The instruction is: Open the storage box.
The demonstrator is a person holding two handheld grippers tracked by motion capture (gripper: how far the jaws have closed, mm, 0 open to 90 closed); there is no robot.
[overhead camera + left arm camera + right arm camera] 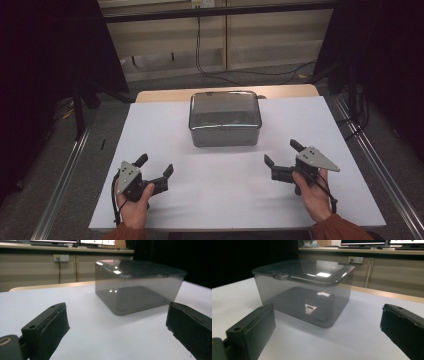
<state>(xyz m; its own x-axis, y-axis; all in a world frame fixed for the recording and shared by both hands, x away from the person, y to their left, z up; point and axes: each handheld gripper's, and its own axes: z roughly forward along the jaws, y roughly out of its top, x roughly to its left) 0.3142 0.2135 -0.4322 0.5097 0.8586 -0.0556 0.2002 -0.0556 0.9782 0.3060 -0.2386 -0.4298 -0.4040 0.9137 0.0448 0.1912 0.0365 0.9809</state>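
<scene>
- High view: I have the smoky clear plastic box (225, 118) with its lid on, sitting mid-table toward the far edge of the white sheet (165, 125). My left gripper (157, 169) and right gripper (281, 153) rest on the near side, well apart from the box, jaws spread wide, grasping nothing.
- Left gripper view: box (140, 287) ahead and to the right, between the spread jaws. It looks empty, so I judge it light; the glossy walls are probably slippery, thin enough to flex.
- Right gripper view: box (303, 290) ahead-left. A small lid tab (280, 276) shows on the near rim. I'd take hold at the rim or opposite walls, squeezing gently.
</scene>
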